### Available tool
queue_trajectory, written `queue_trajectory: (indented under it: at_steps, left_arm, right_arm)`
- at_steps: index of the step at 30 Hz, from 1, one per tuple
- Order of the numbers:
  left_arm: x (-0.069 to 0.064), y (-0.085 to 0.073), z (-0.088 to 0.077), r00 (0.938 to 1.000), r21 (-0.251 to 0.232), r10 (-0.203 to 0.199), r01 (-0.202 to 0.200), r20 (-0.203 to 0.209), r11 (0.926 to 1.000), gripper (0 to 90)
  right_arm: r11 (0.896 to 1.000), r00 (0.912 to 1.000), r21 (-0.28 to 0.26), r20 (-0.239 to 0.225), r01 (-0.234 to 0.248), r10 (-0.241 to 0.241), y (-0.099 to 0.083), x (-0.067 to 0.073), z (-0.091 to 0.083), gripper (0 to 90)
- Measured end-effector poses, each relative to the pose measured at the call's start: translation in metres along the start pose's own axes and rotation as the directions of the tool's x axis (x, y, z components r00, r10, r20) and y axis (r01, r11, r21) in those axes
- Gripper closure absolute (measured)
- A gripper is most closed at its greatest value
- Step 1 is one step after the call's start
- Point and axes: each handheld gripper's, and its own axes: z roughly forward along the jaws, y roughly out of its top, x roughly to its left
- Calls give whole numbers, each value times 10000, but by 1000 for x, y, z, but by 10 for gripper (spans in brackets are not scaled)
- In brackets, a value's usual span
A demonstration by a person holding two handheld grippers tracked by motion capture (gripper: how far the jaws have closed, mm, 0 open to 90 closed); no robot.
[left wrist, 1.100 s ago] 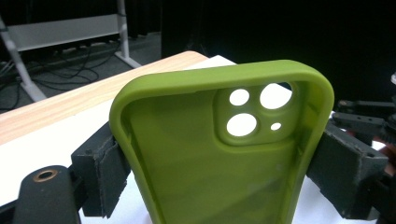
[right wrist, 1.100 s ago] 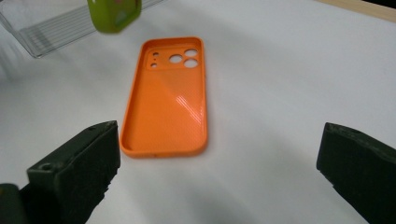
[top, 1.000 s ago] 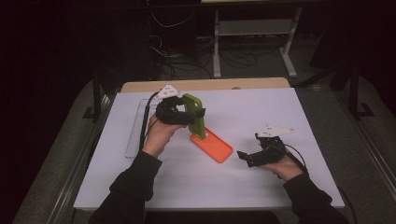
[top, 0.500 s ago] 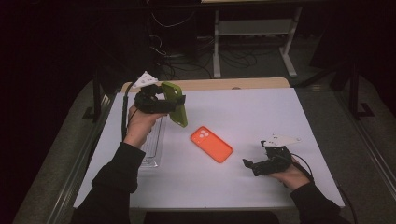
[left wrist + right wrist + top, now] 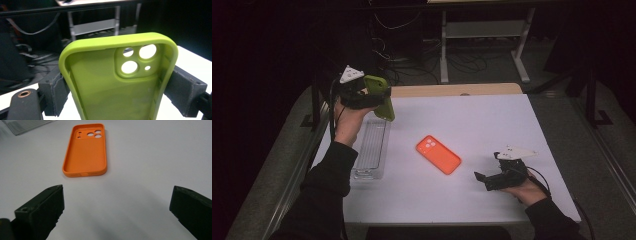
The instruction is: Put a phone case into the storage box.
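Observation:
A green phone case [image 5: 382,98] is held up in the air over the table's far left, with my left gripper [image 5: 371,95] shut on its two long sides. In the left gripper view the green phone case [image 5: 117,82] stands upright between the pads [image 5: 56,93], camera cutouts at the top. An orange phone case [image 5: 438,154] lies flat, hollow side up, in the middle of the white table [image 5: 472,120]. My right gripper [image 5: 484,181] rests low near the front right, open, pointing at the orange phone case [image 5: 86,150] with nothing between its jaws.
A clear plastic tray [image 5: 372,150] lies along the table's left side, below the raised left hand. A wooden strip [image 5: 452,90] runs along the table's far edge. Dark floor, cables and a white frame lie beyond.
My left gripper has carried the green case up and leftward, away from the orange case, to above the clear tray. The right gripper has barely moved.

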Motion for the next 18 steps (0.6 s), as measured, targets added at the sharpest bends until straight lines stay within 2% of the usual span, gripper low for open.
queue_trajectory:
  at_steps: [3, 6, 10, 12, 15, 18]
  left_arm:
    - [7, 1, 7, 9978, 14, -8, 9, -666, 10000, 145]
    - [14, 0, 16, 9921, 224, -80, 109, -1254, 9997, 144]
    - [20, -4, 29, 9806, 497, -299, 403, -1939, 9980, 144]
    - [23, -7, 35, 9756, 644, -443, 595, -2152, 9961, 144]
    - [26, -13, 47, 9629, 1056, -321, 625, -2678, 9924, 143]
    - [31, -20, 57, 9554, 1401, -313, 754, -2937, 9873, 143]
  right_arm:
    - [10000, 10000, -5, -36, 11, -11, 0, 1, 0, 0]
    - [10000, 10000, -31, -25, 73, -73, 1, 1, 0, 0]
    - [10000, 10000, -51, -39, 56, -56, 1, 2, 0, 0]
    - [10000, 10000, -63, -42, 71, -72, 1, 1, 0, 0]
    - [9999, 10000, -115, -74, 61, -62, 1, 2, -1, 0]
    - [9999, 10000, -127, -72, 51, -52, 1, 1, -1, 0]
